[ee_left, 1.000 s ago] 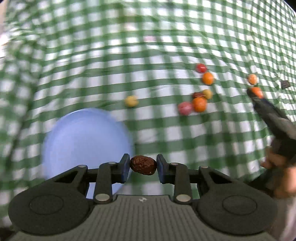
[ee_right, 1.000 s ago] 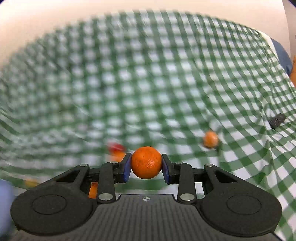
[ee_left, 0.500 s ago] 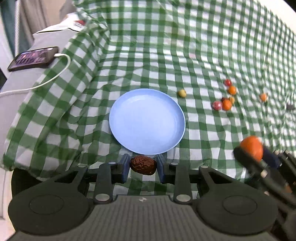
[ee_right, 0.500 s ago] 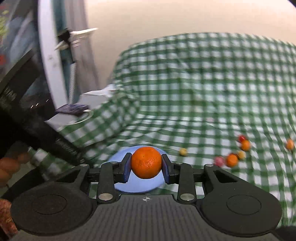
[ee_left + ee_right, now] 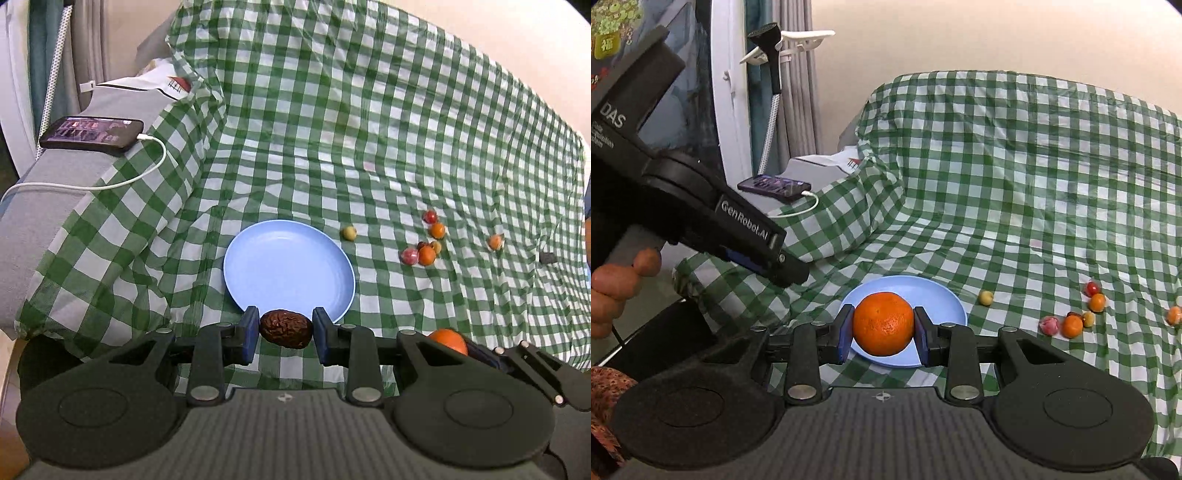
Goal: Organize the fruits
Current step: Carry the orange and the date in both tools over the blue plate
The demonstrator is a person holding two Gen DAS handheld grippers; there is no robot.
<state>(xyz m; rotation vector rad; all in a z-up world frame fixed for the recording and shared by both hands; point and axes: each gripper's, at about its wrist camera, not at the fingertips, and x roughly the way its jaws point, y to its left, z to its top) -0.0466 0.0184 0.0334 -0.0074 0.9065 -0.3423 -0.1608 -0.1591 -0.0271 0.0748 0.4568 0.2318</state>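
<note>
My left gripper [image 5: 284,334] is shut on a wrinkled brown date [image 5: 286,328], held above the near rim of an empty light blue plate [image 5: 288,266]. My right gripper [image 5: 883,334] is shut on an orange mandarin [image 5: 883,323], held in front of the same plate [image 5: 942,301]. The mandarin also shows in the left wrist view [image 5: 448,340], low at the right. Several small fruits lie on the green checked cloth right of the plate: a yellow one [image 5: 349,233], a pink one [image 5: 410,256], orange ones [image 5: 426,254] and a red one [image 5: 429,216].
A phone [image 5: 92,134] on a white charging cable [image 5: 122,181] lies on a grey ledge at the left. The cloth's edge drops off in front of the plate. A small dark object [image 5: 546,257] lies at the far right. The left tool's body [image 5: 701,206] crosses the right wrist view.
Both grippers have pulled back and up from the fruit cluster towards the plate, each still holding its fruit. The right gripper now sits beside the left one.
</note>
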